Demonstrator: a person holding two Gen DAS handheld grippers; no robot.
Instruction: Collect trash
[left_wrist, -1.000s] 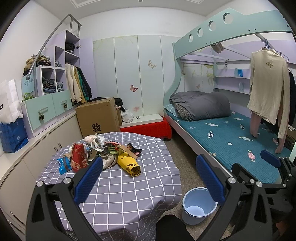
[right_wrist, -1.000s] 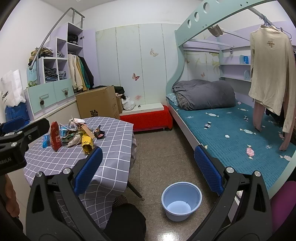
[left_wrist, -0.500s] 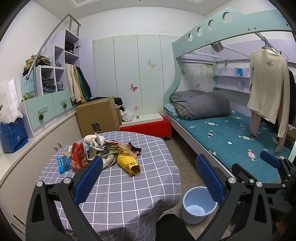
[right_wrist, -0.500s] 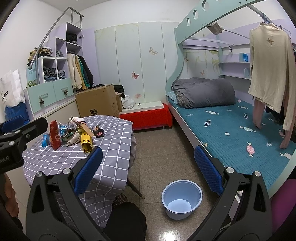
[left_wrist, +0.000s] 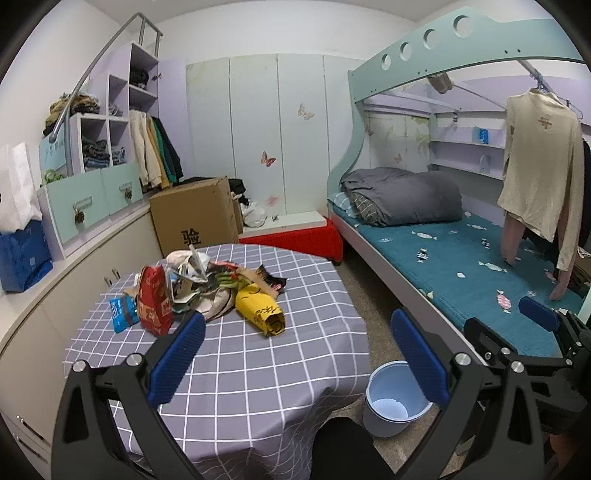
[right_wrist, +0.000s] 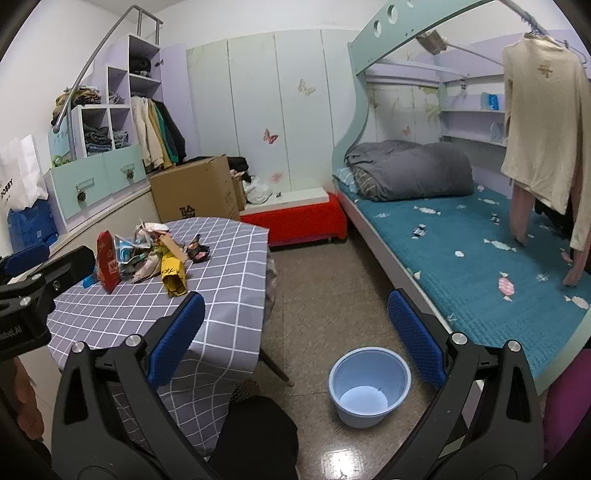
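1. One pale blue bucket (right_wrist: 369, 386), frame bottom centre, stands empty on the floor.
2. Trash pile (left_wrist: 207, 286) sits on the checked table (left_wrist: 258, 369), left of centre; its yellow wrapper (left_wrist: 260, 308) lies lengthwise toward the lower right.
3. Left gripper (left_wrist: 295, 354) and right gripper (right_wrist: 293, 338) gape wide, holding nothing.

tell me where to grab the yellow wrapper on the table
Grip the yellow wrapper across its rolled near end, coming from above with the left tool. That end lies clear of the trash pile, pointing toward the table's bare front, so the fingers would likely straddle it.
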